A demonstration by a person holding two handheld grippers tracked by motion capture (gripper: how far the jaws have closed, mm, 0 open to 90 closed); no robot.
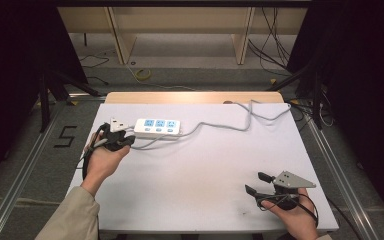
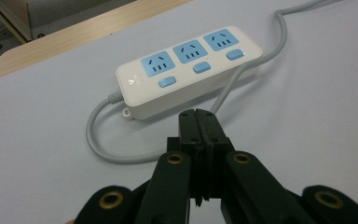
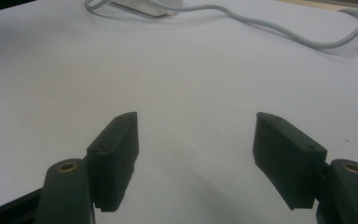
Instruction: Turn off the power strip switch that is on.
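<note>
The left hand (image 1: 102, 160) reaches in from the bottom left, its beige sleeve (image 1: 72, 215) angled toward the table's far left part. It holds the left gripper (image 1: 125, 140) just beside the near left end of the power strip (image 1: 157, 126). In the left gripper view the jaws are pressed flat together with nothing between them, their tips just short of the strip's side and above its grey cord (image 2: 98, 140), which loops out from the strip's end and back under the jaws.

The strip is white with three blue sockets and three blue buttons. Its cord (image 1: 220, 125) trails right and off the far edge.

The right hand (image 1: 295, 217) sits at the near right corner, holding the right gripper (image 1: 257, 184) pointed left. Its jaws are spread wide over bare tabletop, well apart from the strip.

The table (image 1: 205, 170) is covered in white, with a wooden strip along its far edge. Beyond it, cables lie on the grey floor (image 1: 180, 55) between wooden furniture legs, and a "5" (image 1: 66, 136) is marked on the floor at left.
</note>
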